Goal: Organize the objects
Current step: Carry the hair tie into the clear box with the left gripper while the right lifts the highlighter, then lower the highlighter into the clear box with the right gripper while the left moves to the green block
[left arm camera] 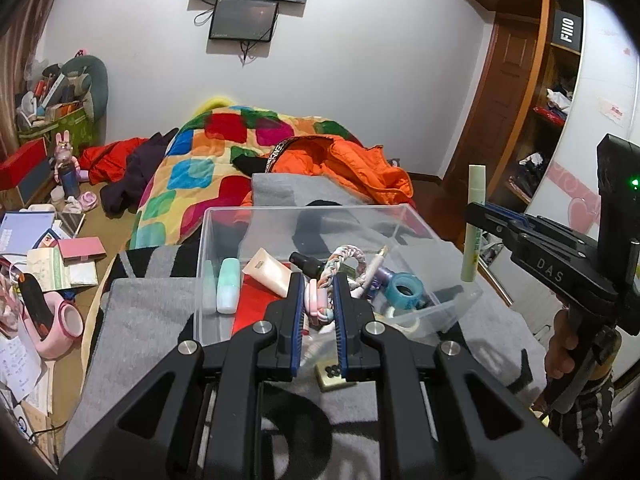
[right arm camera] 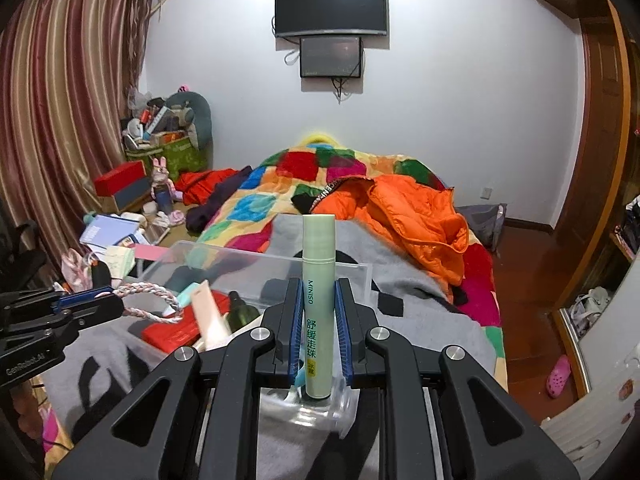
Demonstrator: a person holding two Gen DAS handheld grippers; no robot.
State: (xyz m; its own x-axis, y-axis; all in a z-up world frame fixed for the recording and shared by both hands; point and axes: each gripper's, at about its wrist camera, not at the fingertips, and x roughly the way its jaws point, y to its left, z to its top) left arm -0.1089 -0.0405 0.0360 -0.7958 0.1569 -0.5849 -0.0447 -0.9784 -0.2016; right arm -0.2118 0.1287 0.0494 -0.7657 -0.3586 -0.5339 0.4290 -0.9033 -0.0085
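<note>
A white wall (right arm camera: 460,92) is seen at the back, with a dark monitor (right arm camera: 331,7) mounted at upper centre and a smaller screen (right arm camera: 331,57) hung just below it. Striped reddish curtains (right arm camera: 60,112) are draped down the left of the right wrist view. A bed (right arm camera: 404,280) is covered by a patchwork quilt (right arm camera: 316,176), an orange jacket (right arm camera: 416,216) and a grey blanket (left arm camera: 148,320). Wooden flooring (right arm camera: 524,276) is shown at right, beside a brown wooden door (left arm camera: 508,80) and open shelves (left arm camera: 556,92). Piled clutter (right arm camera: 168,128) is stacked in the left corner. A pink slipper (right arm camera: 559,376) is left on the floor at lower right.
</note>
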